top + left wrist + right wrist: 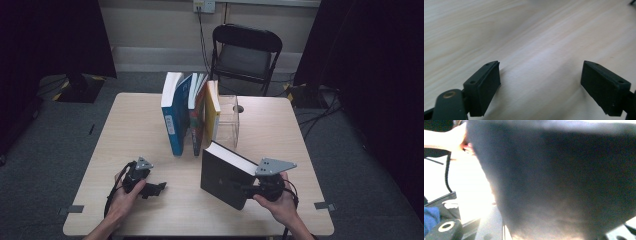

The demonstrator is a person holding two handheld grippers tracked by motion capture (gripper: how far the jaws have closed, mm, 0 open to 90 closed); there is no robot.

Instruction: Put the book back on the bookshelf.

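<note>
Black book (225,175) stands tilted on the table (280,135), at the near right, in front of a row of upright books (190,112); the right tongs (250,190) grip it at its near edge, jaws closed on the cover; the left tongs (157,188) are low over bare table, jaws wide apart, nothing between them.

Both hands low at the near edge, one gripper apiece.

L hand (122,197) rests near the surface, L gripper (159,189) pointing right w/ jaws spread wide, nothing between the pads (486,85). R hand (280,202) sits a bit further right, R gripper (240,187) pointing left, jaws clamped on sth dark; forearms come in from below, wrists roughly level.
</note>
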